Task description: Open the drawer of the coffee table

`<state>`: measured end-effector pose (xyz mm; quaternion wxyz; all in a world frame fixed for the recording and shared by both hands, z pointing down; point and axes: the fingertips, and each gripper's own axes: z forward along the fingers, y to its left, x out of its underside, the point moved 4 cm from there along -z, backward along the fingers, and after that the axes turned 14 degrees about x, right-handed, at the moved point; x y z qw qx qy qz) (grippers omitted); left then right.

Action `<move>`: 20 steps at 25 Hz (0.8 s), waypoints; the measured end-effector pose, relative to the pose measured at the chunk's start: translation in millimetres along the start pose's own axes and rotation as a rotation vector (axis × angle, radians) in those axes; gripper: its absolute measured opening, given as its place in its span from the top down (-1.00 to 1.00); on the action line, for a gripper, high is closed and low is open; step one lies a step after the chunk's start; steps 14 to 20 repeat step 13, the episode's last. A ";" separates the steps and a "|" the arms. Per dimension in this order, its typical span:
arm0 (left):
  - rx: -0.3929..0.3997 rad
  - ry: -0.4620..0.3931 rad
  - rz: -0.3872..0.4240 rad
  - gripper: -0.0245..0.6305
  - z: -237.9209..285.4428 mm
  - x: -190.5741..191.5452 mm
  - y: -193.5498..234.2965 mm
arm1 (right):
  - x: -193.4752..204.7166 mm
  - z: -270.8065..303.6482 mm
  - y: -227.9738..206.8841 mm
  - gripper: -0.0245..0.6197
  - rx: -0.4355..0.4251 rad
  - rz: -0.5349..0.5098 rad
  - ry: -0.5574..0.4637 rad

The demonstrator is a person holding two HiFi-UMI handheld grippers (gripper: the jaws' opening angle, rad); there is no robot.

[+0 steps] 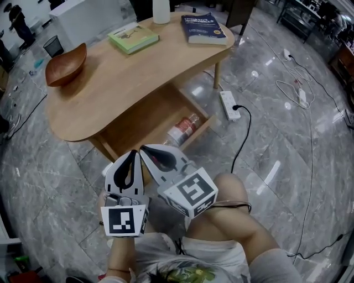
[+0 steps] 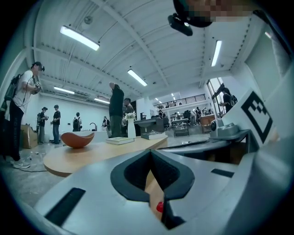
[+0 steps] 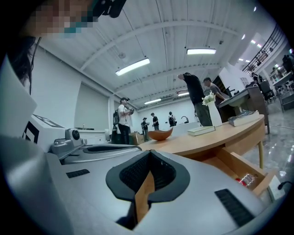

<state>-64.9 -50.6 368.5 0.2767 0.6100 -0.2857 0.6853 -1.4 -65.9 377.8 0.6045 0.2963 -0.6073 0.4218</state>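
The light wooden coffee table (image 1: 127, 83) stands ahead of me, and the drawer (image 1: 146, 119) under its top is pulled out toward me. A bottle with a red label (image 1: 182, 130) lies in the drawer's right front corner. My left gripper (image 1: 134, 153) and right gripper (image 1: 143, 148) hover side by side above my lap, just short of the drawer's front edge. Both are shut and hold nothing. In the right gripper view the open drawer (image 3: 241, 165) and the bottle (image 3: 246, 180) show at the right, beyond the gripper (image 3: 149, 156). The left gripper (image 2: 150, 153) looks level at the tabletop (image 2: 92, 153).
On the table are a brown wooden bowl (image 1: 66, 65), a green book (image 1: 133, 37), a blue book (image 1: 203, 27) and a white vase (image 1: 161, 11). A power strip (image 1: 229, 105) with a black cable lies on the grey tiles to the right. Several people stand in the background.
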 end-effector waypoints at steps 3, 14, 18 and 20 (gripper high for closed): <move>0.017 0.012 -0.012 0.90 4.4 2.5 -0.7 | 2.1 1.3 -4.8 0.86 0.004 0.016 0.023; 0.035 -0.015 -0.035 0.90 12.0 3.4 3.4 | -6.2 9.6 -12.6 0.86 0.009 0.068 0.067; 0.035 -0.015 -0.035 0.90 12.0 3.4 3.4 | -6.2 9.6 -12.6 0.86 0.009 0.068 0.067; 0.035 -0.015 -0.035 0.90 12.0 3.4 3.4 | -6.2 9.6 -12.6 0.86 0.009 0.068 0.067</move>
